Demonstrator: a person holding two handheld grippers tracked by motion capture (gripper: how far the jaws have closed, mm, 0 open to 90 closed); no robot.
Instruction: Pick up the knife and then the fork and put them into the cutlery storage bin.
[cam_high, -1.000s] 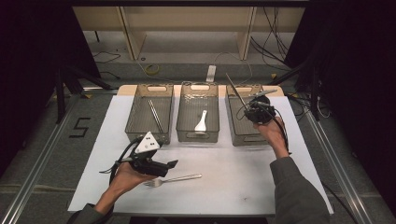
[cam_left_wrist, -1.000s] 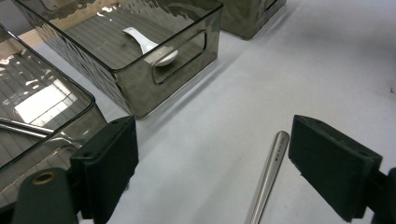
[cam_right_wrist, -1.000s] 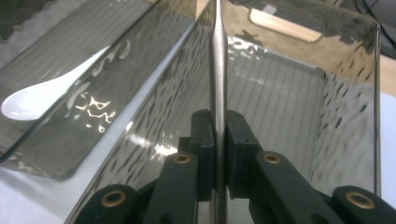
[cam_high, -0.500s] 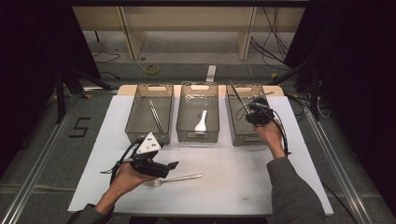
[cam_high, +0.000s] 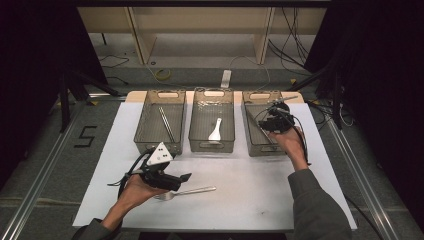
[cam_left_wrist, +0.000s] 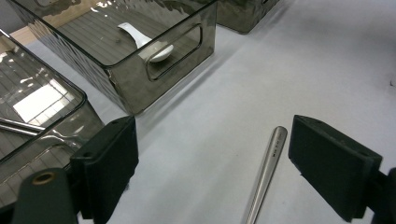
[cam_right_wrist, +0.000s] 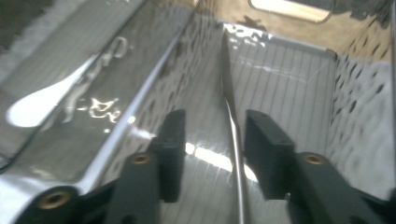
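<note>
While your right tool (cam_right_wrist: 212, 154) has just been opening over the table knife (cam_right_wrist: 232, 116) in the bin (cam_high: 252, 107) at two o'clock, your left tool (cam_left_wrist: 212, 172) gapes around the last fork (cam_left_wrist: 266, 172) on the worktop (cam_high: 250, 195) at seven o'clock, ungripped.

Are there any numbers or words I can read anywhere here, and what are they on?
"5": a big dark number on the grey floor, left of the table.
Tiny stamped mark on the fork handle: too small to read.
Nothing readable on the three bins or the white spoon.
</note>
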